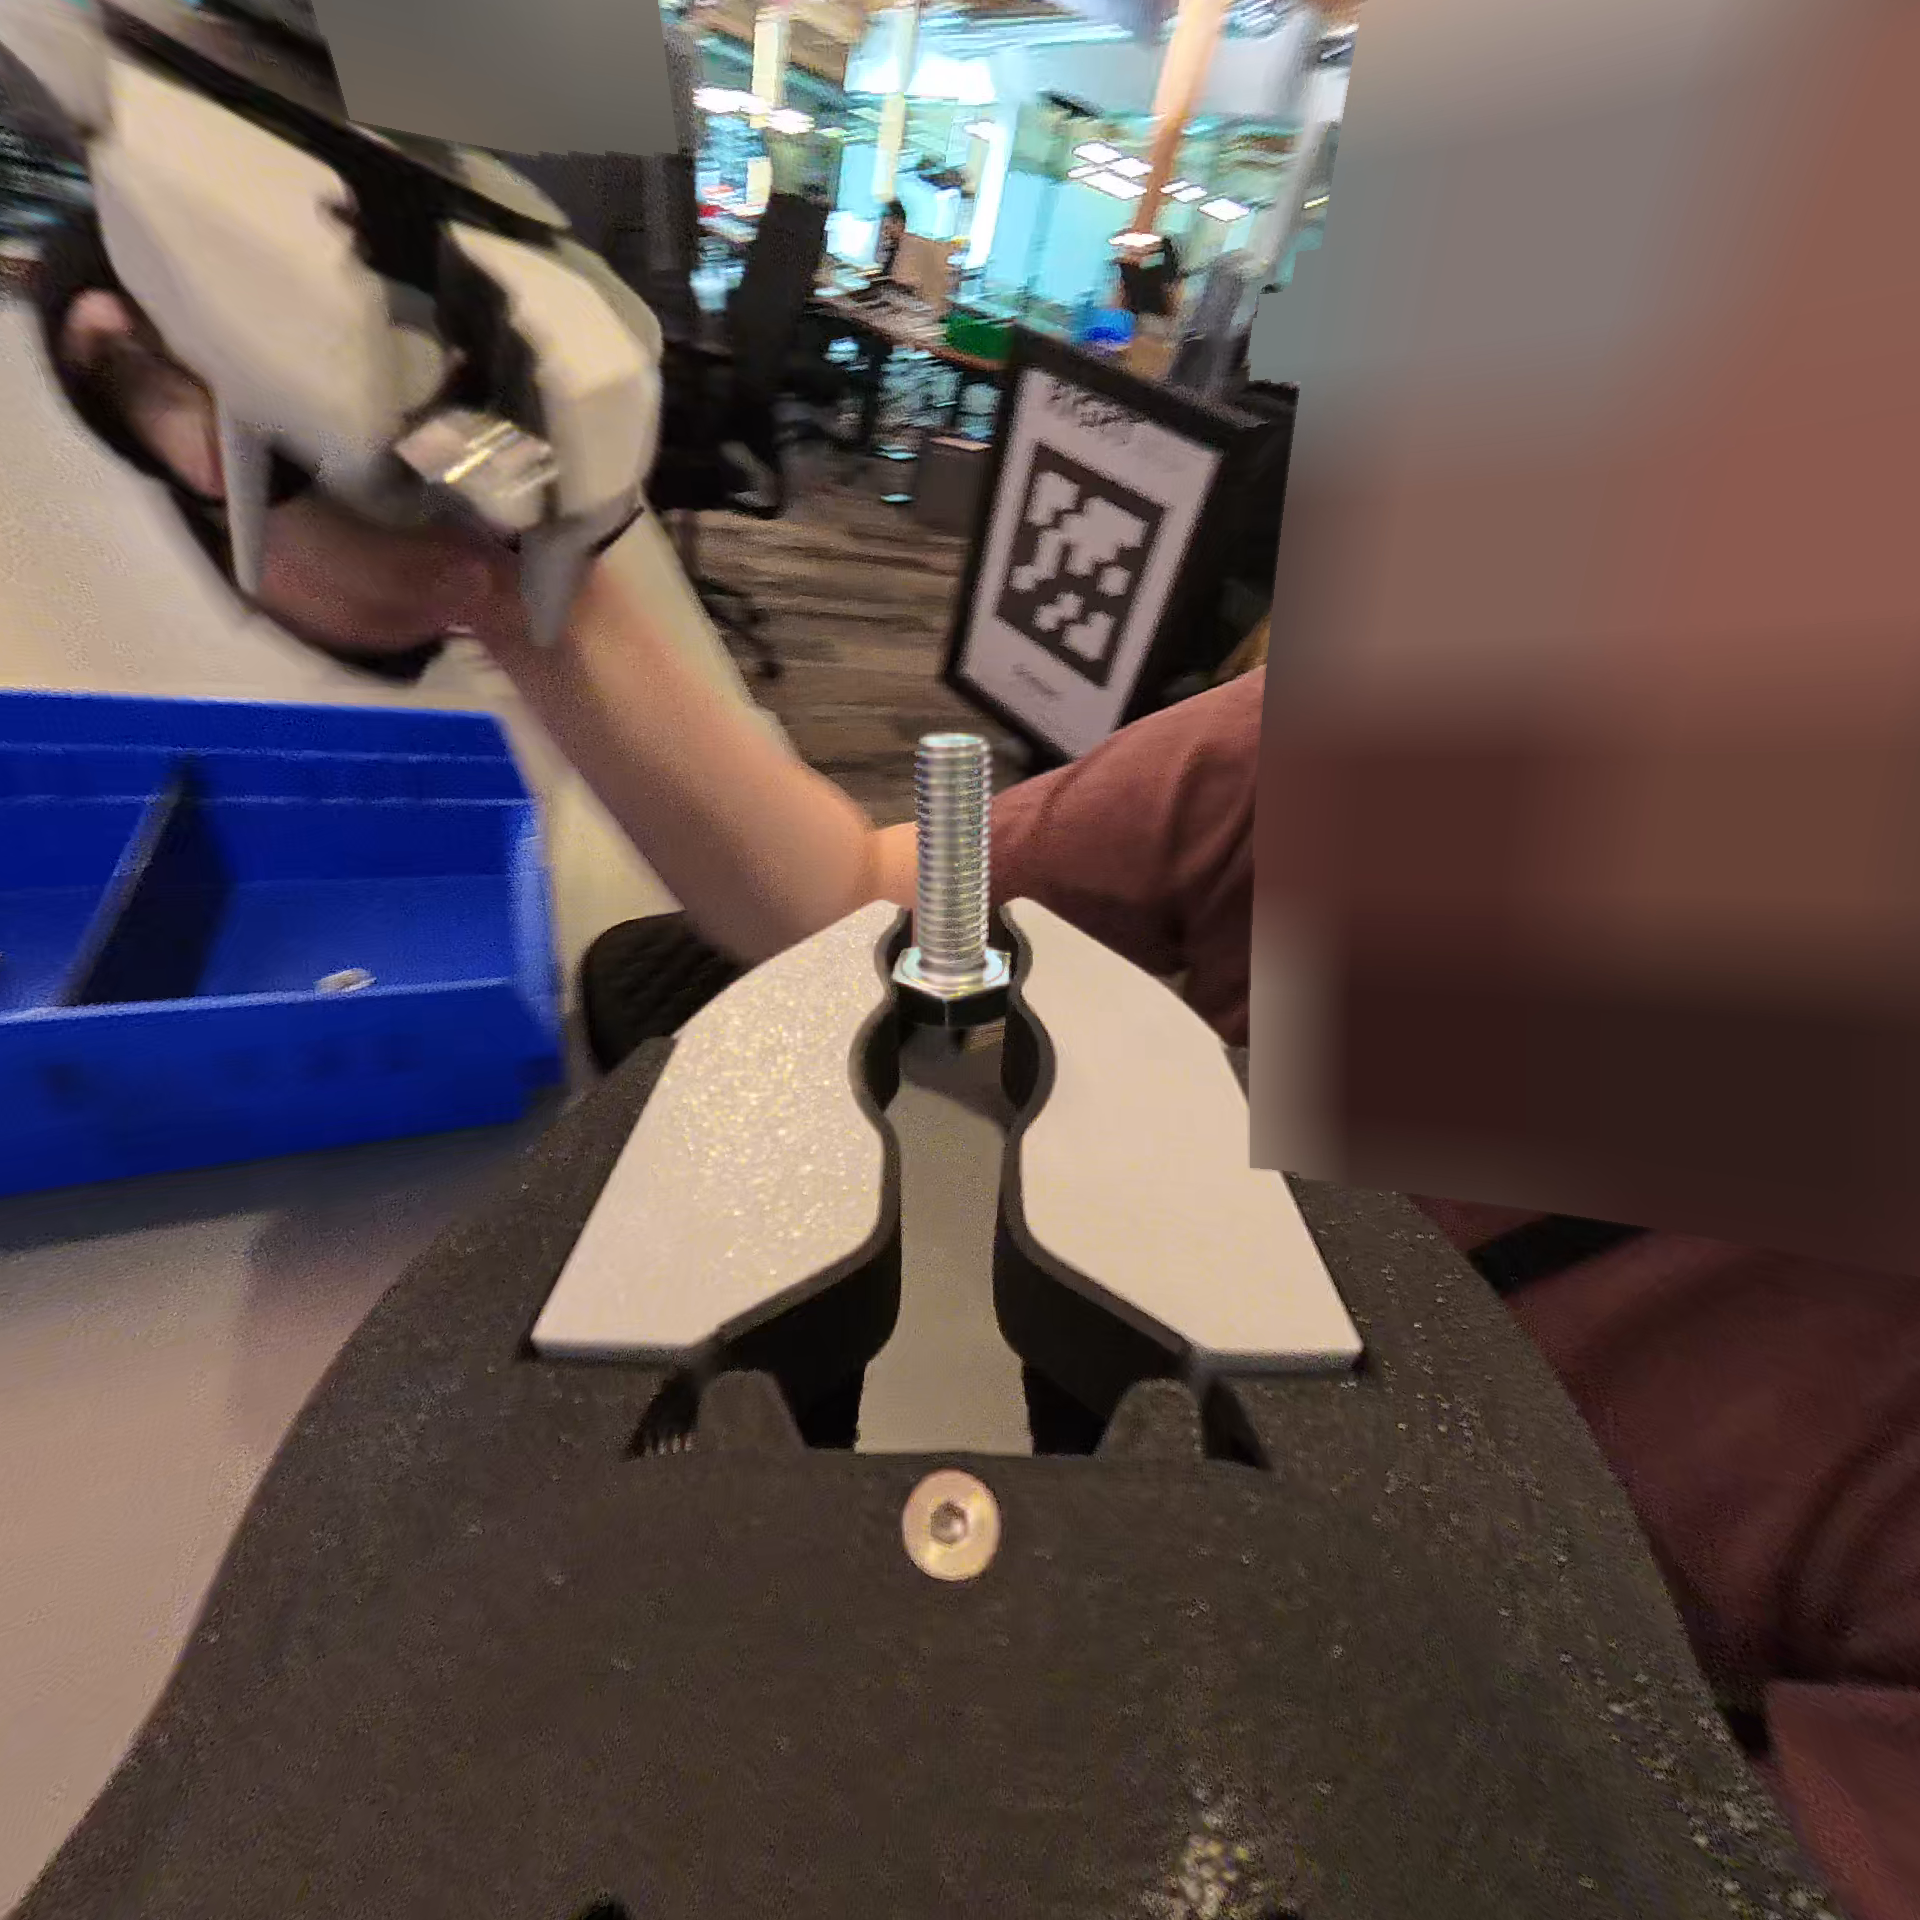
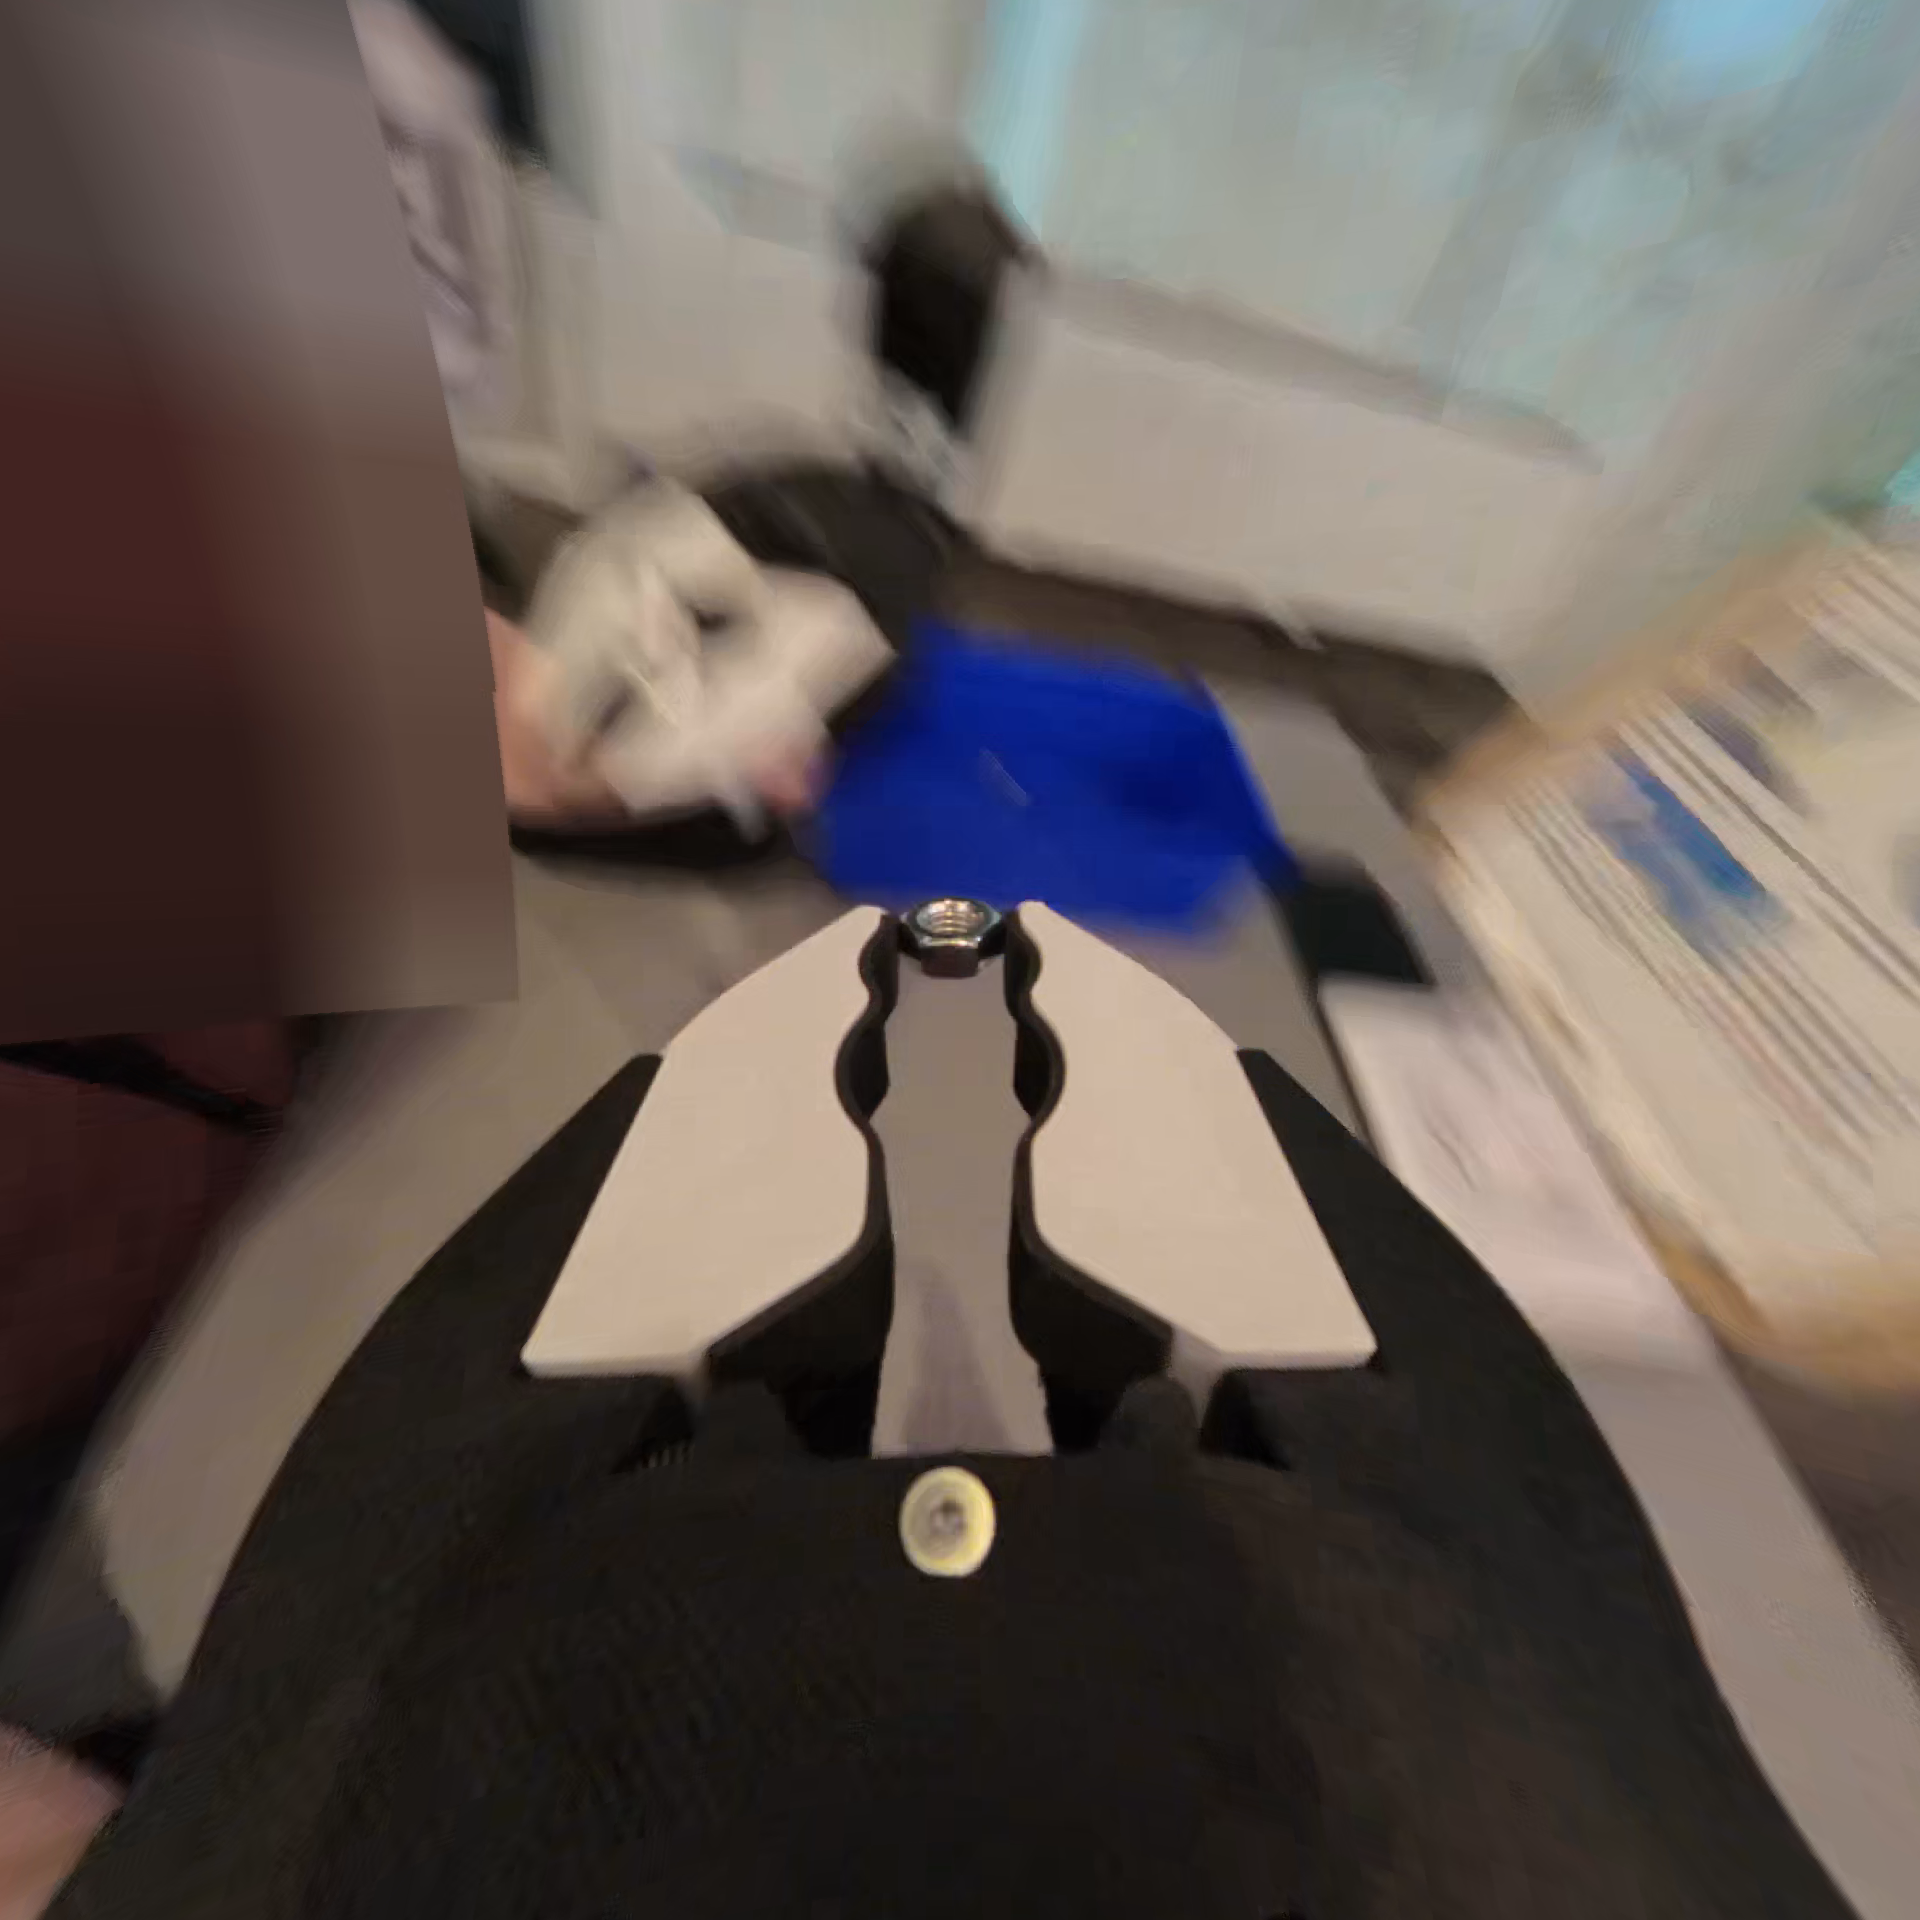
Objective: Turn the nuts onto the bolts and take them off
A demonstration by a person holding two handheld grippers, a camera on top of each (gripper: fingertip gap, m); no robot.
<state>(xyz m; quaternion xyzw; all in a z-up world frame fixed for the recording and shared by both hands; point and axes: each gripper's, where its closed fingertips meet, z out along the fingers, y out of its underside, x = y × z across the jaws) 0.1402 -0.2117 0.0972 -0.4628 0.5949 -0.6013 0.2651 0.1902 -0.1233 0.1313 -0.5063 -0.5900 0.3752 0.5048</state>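
Holding a bolt [image 1: 952, 862] upright by its hex head, the left gripper [image 1: 948, 982] has its two grey fingers closed on it at the very tips, the threaded shank standing free above them with nothing on it. The right gripper [image 2: 948, 940] is likewise clamped, pinching a single nut [image 2: 950, 933] at its fingertips with the threaded hole facing up and out. In the left wrist view that same gripper shows up and to the left of the bolt, well apart from it, a bright metal piece caught between its tips.

So the nut and bolt are each in hand but not yet brought together; no thread has been started. As a judgement, this pair sits at the start of a turn-on, or equally just after a take-off, and these views alone cannot settle which. What is left, if it is going on: carry the nut over the shank's top, line up the hole and spin it down.

The blue bin [image 1: 312, 935], left of the bolt and on the table, has a dark divider [image 1: 125, 894] and one small metal part [image 1: 346, 980] in the compartment nearer the bolt, possibly another nut, though it is too blurred to be sure. The right wrist view is heavily smeared, so the bin's contents cannot be read there.
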